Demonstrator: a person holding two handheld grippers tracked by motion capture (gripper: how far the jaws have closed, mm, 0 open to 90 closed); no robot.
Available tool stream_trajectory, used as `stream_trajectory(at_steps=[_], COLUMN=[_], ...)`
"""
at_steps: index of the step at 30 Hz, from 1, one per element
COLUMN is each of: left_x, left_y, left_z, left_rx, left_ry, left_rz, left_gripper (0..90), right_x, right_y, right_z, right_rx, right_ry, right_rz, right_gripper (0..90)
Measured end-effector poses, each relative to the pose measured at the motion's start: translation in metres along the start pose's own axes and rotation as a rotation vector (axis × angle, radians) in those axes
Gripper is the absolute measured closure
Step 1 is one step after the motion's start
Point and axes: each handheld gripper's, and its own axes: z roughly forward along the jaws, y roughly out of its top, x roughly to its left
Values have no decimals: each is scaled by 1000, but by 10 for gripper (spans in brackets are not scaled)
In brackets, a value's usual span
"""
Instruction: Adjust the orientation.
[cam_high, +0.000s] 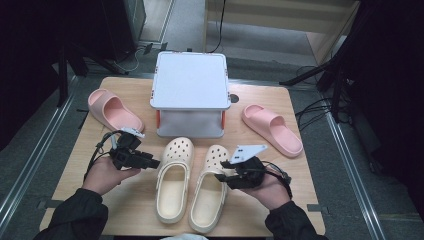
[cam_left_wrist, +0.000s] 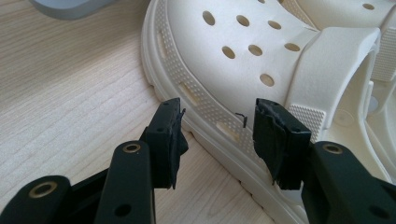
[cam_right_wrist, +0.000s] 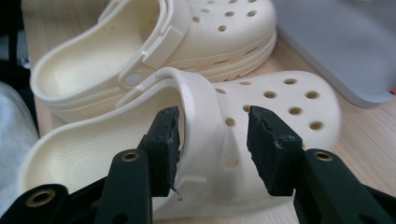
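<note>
At the near middle of the wooden table (cam_high: 280, 100), a pair of cream clogs lies side by side, toes pointing toward twelve o'clock; the left clog (cam_high: 172, 179) sits just beside the right clog (cam_high: 209, 187), their inner edges close together, and whether they touch I cannot tell; at twelve o'clock from their toes stands a small white two-tier stand (cam_high: 190, 80) with orange fittings at its corners; one pink slipper (cam_high: 114, 110) lies at about ten o'clock from the clogs, near the table's left edge, and a second pink slipper (cam_high: 272, 129) lies at about two o'clock, well apart from the first; the left gripper (cam_high: 150, 163) is held at nine o'clock of the left clog, pointing across toward its side; in the left gripper view its jaws stand wide apart with nothing pinched, and the perforated rim of the clog's sole runs across the gap beyond them; the right gripper (cam_high: 220, 170) is held at three o'clock of the right clog, over its upper; in the right gripper view its jaws stand apart on either side of that clog's folded strap (cam_right_wrist: 201, 116), the pads clear of it, so the strap sits between them unclamped; both hands hold the grippers low over the table.
</note>
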Motion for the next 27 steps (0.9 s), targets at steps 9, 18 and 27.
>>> stream_trajectory(at_steps=[9,18,27], left_x=[3,3,1], left_y=[-8,-14,-16], left_z=[4,8,7], left_rx=[-15,-1,-8], left_ry=[-9,-40,-49], left_rz=[-26,-28,-28], left_gripper=[528,541,538], right_x=[-9,-3,17], right_y=[-43,-53,-48], right_z=[-23,-6,-20], right_rx=[44,98,-3], right_ry=[-93,-92,-71], right_rz=[189,312,363], right_gripper=[799,771,529])
